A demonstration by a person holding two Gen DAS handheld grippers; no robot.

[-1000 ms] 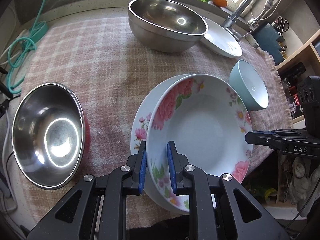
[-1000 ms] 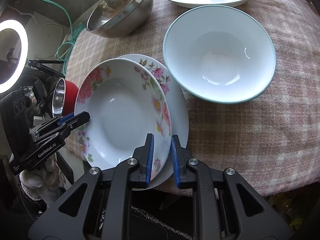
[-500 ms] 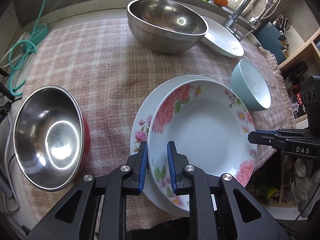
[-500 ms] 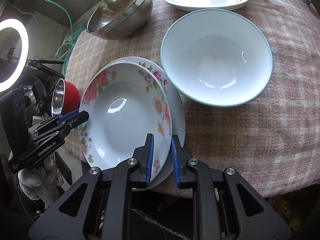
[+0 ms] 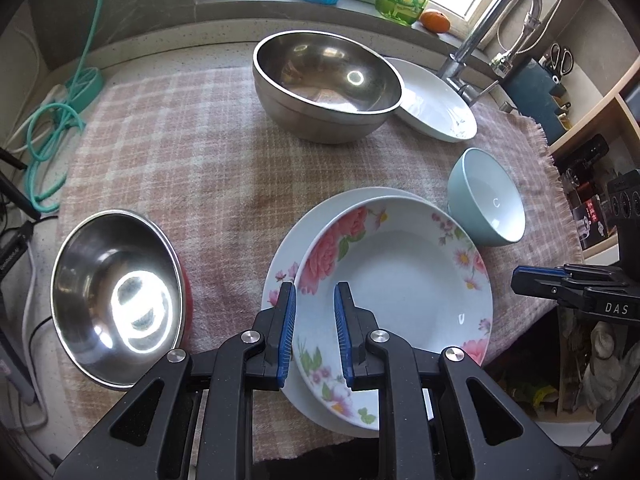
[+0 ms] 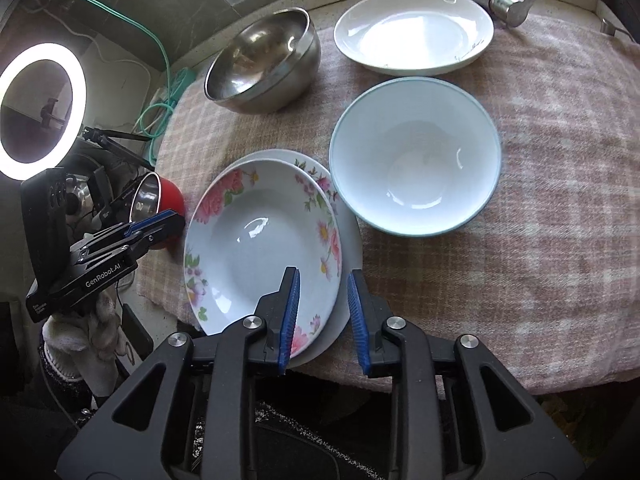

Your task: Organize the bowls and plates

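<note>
A floral plate (image 5: 396,276) rests on a second floral plate (image 5: 288,248) near the front edge of the checked cloth; both show in the right wrist view, the top one (image 6: 256,240) and the lower one (image 6: 352,240). My left gripper (image 5: 315,336) is open, its jaws straddling the top plate's left rim. My right gripper (image 6: 322,320) is open over the plates' right rim. A pale blue bowl (image 6: 414,156) stands right of the plates. A white plate (image 6: 414,28) and a large steel bowl (image 5: 326,84) are at the back.
A small steel bowl with a red outside (image 5: 116,304) sits at the front left. A faucet (image 5: 492,28) stands at the back right. Green cable (image 5: 52,128) lies at the left. A ring light (image 6: 40,108) stands beyond the table's left side.
The top floral plate has come down flat onto the lower plate. Both grippers have opened and let go of its rim, drawing back slightly.
</note>
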